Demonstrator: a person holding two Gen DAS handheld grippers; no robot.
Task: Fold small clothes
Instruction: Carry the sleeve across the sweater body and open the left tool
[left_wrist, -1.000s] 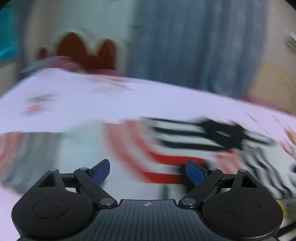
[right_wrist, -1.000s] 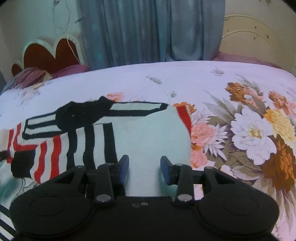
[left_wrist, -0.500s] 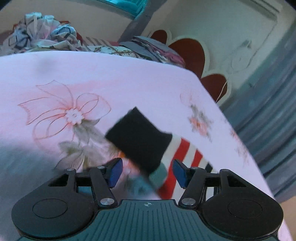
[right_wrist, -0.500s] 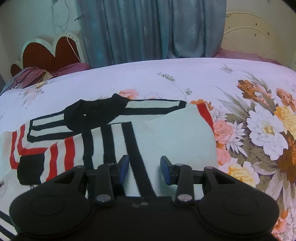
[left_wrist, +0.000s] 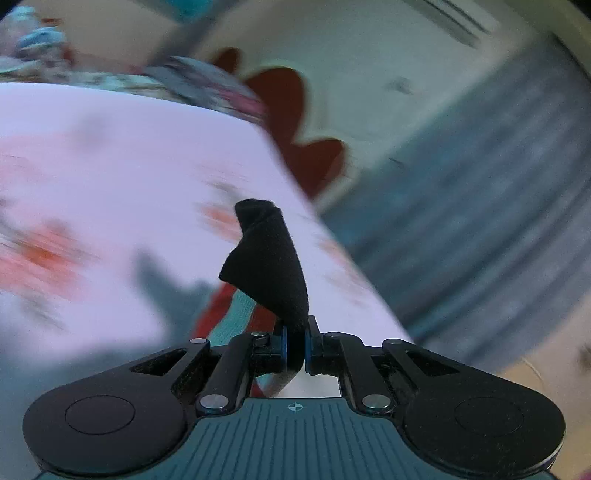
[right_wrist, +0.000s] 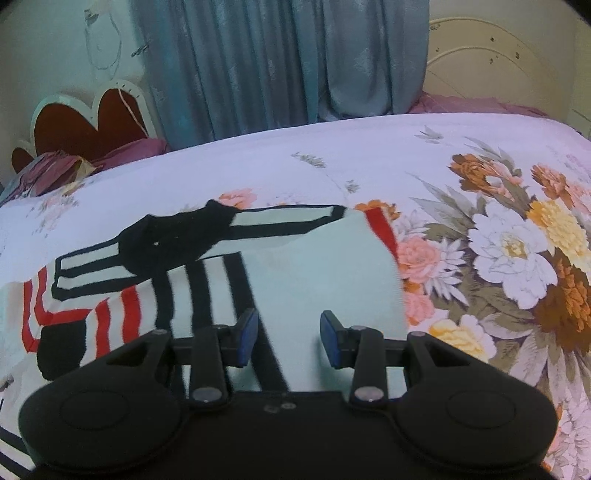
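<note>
A knitted sweater (right_wrist: 325, 266), pale mint with black and red stripes and a black collar (right_wrist: 177, 236), lies spread on the floral bedsheet (right_wrist: 332, 166). In the left wrist view my left gripper (left_wrist: 295, 332) is shut on a black cuff (left_wrist: 269, 258) that stands up from the pads. Red and mint stripes of the sleeve (left_wrist: 236, 314) trail beneath it. My right gripper (right_wrist: 289, 338) hovers over the plain mint part of the sweater, its blue pads (right_wrist: 247, 332) apart with nothing pinched. The left gripper does not show in the right wrist view.
A heart-shaped red headboard (right_wrist: 92, 122) and a blue-grey curtain (right_wrist: 277, 66) stand behind the bed. Purple bedding (right_wrist: 59, 170) is bunched at the headboard. A blurred heap of clothes (left_wrist: 37, 44) lies at the far left. Large printed flowers (right_wrist: 517, 251) cover the sheet's right side.
My left gripper swung to the sleeve's end, rolled, and shut on the black cuff, which now stands lifted. The right gripper stayed almost still over the sweater.
</note>
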